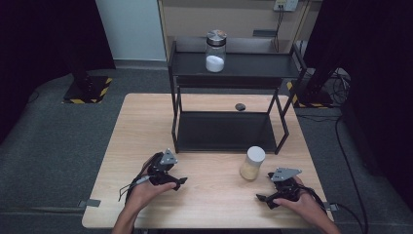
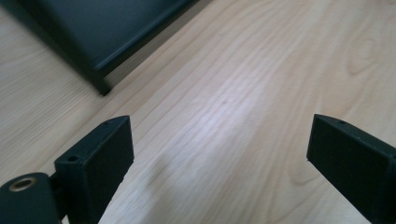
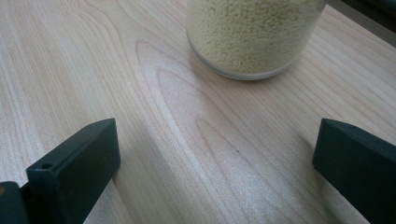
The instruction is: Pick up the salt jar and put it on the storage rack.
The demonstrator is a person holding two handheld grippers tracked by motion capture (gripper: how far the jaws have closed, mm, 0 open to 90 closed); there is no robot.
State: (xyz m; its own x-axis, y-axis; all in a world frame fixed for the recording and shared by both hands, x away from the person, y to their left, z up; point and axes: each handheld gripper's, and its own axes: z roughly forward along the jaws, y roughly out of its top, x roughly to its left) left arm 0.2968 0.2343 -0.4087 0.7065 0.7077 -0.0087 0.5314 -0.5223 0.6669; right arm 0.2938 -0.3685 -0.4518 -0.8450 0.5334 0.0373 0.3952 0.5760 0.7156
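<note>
1. Right gripper (image 1: 265,199) resting on the table (image 1: 136,146), jaws spread wide, nothing between them.
2. Left gripper (image 1: 181,182) likewise parted and empty, low over bare wood.
3. Jar of yellow grains (image 1: 252,164) standing upright just ahead of the right gripper, near the front edge of the black shelf rack (image 1: 224,141); seen close ahead between the open jaws in the right gripper view (image 3: 252,32).
4. Long axis vertical; right hand clearly nearer, left well apart.
5. Probably a short forward reach to straddle the jar.
</note>
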